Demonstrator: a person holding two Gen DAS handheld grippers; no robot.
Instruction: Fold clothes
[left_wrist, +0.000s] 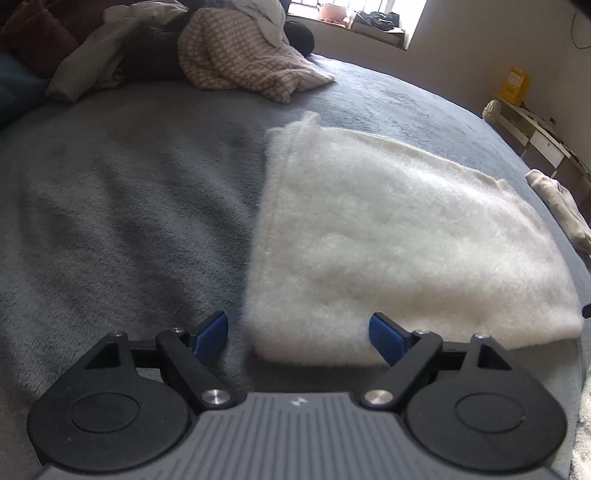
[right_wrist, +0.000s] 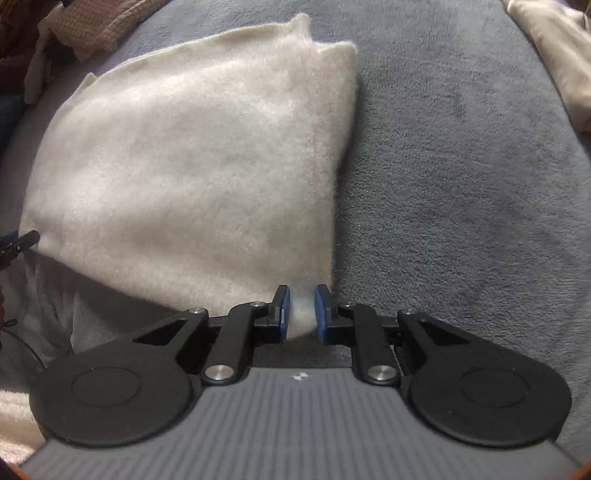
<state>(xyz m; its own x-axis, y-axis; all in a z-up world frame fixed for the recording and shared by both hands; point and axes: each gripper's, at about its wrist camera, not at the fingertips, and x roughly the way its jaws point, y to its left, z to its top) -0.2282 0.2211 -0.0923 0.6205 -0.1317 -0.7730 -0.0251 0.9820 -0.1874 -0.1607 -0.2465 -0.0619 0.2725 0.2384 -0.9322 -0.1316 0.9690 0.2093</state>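
While the folded white fleece garment (left_wrist: 399, 236) lies flat on the grey bed (left_wrist: 129, 206), the left gripper (left_wrist: 297, 338) hovers over its near corner with jaws wide, and the right gripper (right_wrist: 302, 312) has narrow jaws around another corner, slowly opening.
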